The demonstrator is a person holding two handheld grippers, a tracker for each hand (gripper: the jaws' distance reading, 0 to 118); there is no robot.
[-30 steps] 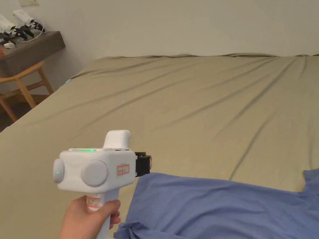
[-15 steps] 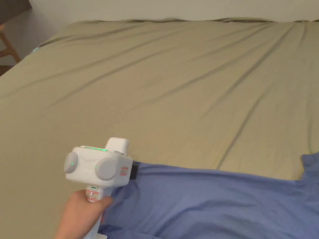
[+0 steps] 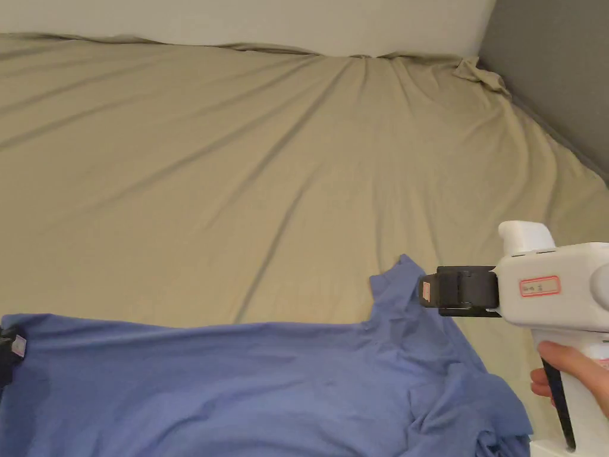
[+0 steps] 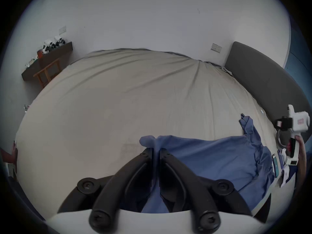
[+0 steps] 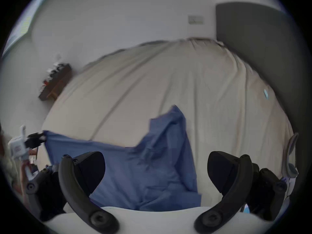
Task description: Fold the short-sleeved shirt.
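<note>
A blue short-sleeved shirt (image 3: 238, 381) lies spread across the near part of the bed, rumpled at its right end. My left gripper (image 4: 156, 150) is shut on a bunched corner of the shirt (image 4: 211, 156); it sits at the far left edge of the head view (image 3: 7, 351). One sleeve (image 3: 399, 285) points toward the far side of the bed. My right gripper (image 3: 424, 291) hovers at that sleeve's right edge. Its jaws stand wide open (image 5: 156, 166) above the shirt (image 5: 152, 170), holding nothing.
The bed sheet (image 3: 267, 166) is olive and lightly creased, with wide free room beyond the shirt. A grey headboard (image 3: 553, 77) rises on the right. A dark shelf with a wooden chair (image 4: 47, 65) stands by the wall past the bed's left side.
The head camera has swung to the right. The left gripper has come down onto the shirt's corner and now holds it. The right gripper has come into view by the sleeve.
</note>
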